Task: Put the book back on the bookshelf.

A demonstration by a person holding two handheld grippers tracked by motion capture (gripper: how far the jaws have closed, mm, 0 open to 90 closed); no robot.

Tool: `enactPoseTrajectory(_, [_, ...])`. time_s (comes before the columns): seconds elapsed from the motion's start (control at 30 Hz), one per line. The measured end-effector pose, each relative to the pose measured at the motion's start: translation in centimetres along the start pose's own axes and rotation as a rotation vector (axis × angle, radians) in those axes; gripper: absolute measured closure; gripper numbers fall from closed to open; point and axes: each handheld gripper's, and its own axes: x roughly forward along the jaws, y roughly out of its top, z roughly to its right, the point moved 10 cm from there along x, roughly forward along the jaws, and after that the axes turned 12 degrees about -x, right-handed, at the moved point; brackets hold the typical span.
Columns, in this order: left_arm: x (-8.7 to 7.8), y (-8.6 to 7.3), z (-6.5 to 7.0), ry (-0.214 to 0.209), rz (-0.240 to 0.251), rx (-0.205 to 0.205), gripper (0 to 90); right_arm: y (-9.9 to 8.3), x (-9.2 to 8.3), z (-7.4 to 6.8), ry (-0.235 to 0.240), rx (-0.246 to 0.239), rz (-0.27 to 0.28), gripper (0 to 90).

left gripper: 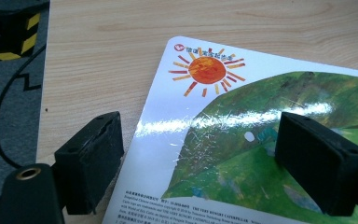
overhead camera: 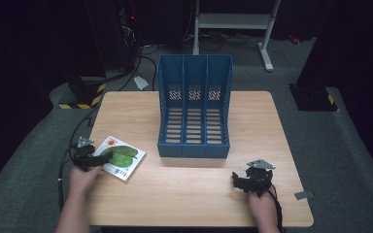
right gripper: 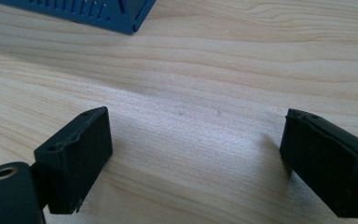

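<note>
Near edge of table (overhead camera: 184, 204): both forearms come in from the bottom of the high view, each hand holding a gripper low over the wood. Left gripper (overhead camera: 97, 159) sits at the front-left corner, wrist roughly straight, pointing right and slightly forward onto the picture book (overhead camera: 121, 156). In the left gripper view its fingers (left gripper: 91, 161) are spread wide, one over bare wood just beside the book's left edge, the other over the green leaf artwork; book (left gripper: 242, 140) lies flat between them, not clamped. Can't tell if the fingertips touch the cover. Right gripper (overhead camera: 240, 180) is at the front-right, well apart from the book, hand angled toward the left. Right gripper view shows its fingers (right gripper: 77, 156) wide apart with plain wood between them, holding nothing, and a corner of the blue file rack (right gripper: 121, 16) further off. Book cover is glossy white with an orange sun and a large green leaf, lying at a slight tilt to the table edge. Farther back, the blue file rack (overhead camera: 194, 109) stands at mid-table, three slots, open side facing the person. Beyond the table is grey floor (overhead camera: 320, 141).
</note>
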Motion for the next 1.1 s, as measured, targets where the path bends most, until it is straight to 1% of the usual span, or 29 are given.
enactPoseTrajectory(0.13, [-0.1, -0.1, 0.1, -0.008, -0.006, 0.012, 16.1, 0.0, 0.0, 0.0, 0.001, 0.003, 0.0, 8.8])
enactPoseTrajectory(0.23, [-0.1, -0.2, 0.3, -0.032, -0.012, 0.015, 16.3, 0.0, 0.0, -0.1, 0.005, 0.004, -0.001, 8.8])
enactPoseTrajectory(0.33, [-0.1, -0.3, 0.8, -0.054, -0.016, 0.049, 16.5, 0.0, 0.0, -0.1, 0.005, 0.004, -0.001, 8.8])
enactPoseTrajectory(0.37, [-0.1, -0.4, 1.1, -0.06, -0.012, 0.044, 16.5, 0.0, 0.0, -0.1, 0.005, 0.004, -0.001, 8.8])
enactPoseTrajectory(0.4, [-0.1, -0.4, 1.2, -0.068, -0.013, 0.054, 16.5, 0.0, 0.0, -0.1, 0.005, 0.004, -0.001, 8.8])
enactPoseTrajectory(0.43, [-0.1, -0.6, 1.5, -0.081, -0.012, 0.055, 16.6, 0.0, 0.0, -0.1, 0.005, 0.004, -0.001, 8.8])
enactPoseTrajectory(0.47, [-0.1, -0.6, 1.6, -0.084, -0.01, 0.063, 16.6, 0.0, 0.0, -0.1, 0.005, 0.004, -0.001, 8.8])
enactPoseTrajectory(0.53, [-0.2, -0.9, 2.0, -0.091, -0.006, 0.066, 17.0, 0.0, 0.0, -0.1, 0.005, 0.004, -0.001, 8.8])
enactPoseTrajectory(0.6, [-0.4, -1.1, 2.3, -0.098, -0.01, 0.076, 17.3, 0.0, 0.0, -0.1, 0.008, -0.007, 0.001, 8.9])
enactPoseTrajectory(0.63, [-0.5, -1.2, 2.4, -0.1, -0.01, 0.073, 17.5, 0.0, 0.0, -0.1, 0.008, -0.007, 0.002, 8.9])
enactPoseTrajectory(0.67, [-0.6, -1.3, 2.4, -0.098, -0.011, 0.08, 17.7, 0.0, 0.0, -0.1, 0.008, -0.008, 0.002, 8.8])
enactPoseTrajectory(0.73, [-0.7, -1.6, 2.9, -0.113, -0.019, 0.079, 18.1, 0.0, 0.0, -0.1, 0.008, -0.008, 0.002, 8.9])
enactPoseTrajectory(0.8, [-0.8, -1.8, 3.4, -0.12, -0.021, 0.084, 18.4, 0.0, 0.0, -0.2, 0.01, -0.009, 0.002, 8.8])
enactPoseTrajectory(0.83, [-0.8, -1.8, 3.4, -0.12, -0.021, 0.084, 18.6, 0.0, 0.0, -0.2, 0.01, -0.009, 0.002, 8.8])
enactPoseTrajectory(0.9, [-1.0, -2.0, 3.8, -0.124, -0.028, 0.099, 18.8, 0.0, 0.0, -0.2, 0.011, -0.01, 0.002, 8.8])
enactPoseTrajectory(0.93, [-1.1, -2.2, 4.1, -0.13, -0.029, 0.098, 19.0, 0.0, 0.0, -0.2, 0.011, -0.01, 0.002, 8.9])
enactPoseTrajectory(0.97, [-1.2, -2.3, 4.2, -0.134, -0.033, 0.11, 19.2, 0.0, 0.0, -0.2, 0.01, -0.011, 0.0, 8.8])
enactPoseTrajectory(1.0, [-1.3, -2.4, 4.3, -0.136, -0.035, 0.114, 19.5, 0.0, 0.0, -0.2, 0.011, -0.01, -0.001, 8.8])
enactPoseTrajectory(1.03, [-1.3, -2.6, 4.6, -0.141, -0.037, 0.108, 19.6, 0.0, 0.0, -0.2, 0.011, -0.01, 0.0, 8.8])
enactPoseTrajectory(1.07, [-1.4, -2.7, 4.7, -0.144, -0.039, 0.114, 19.7, 0.0, 0.0, -0.2, 0.011, -0.01, -0.001, 8.9])
enactPoseTrajectory(1.1, [-1.5, -2.8, 4.9, -0.147, -0.041, 0.112, 19.8, 0.0, 0.0, -0.2, 0.011, -0.009, -0.001, 8.9])
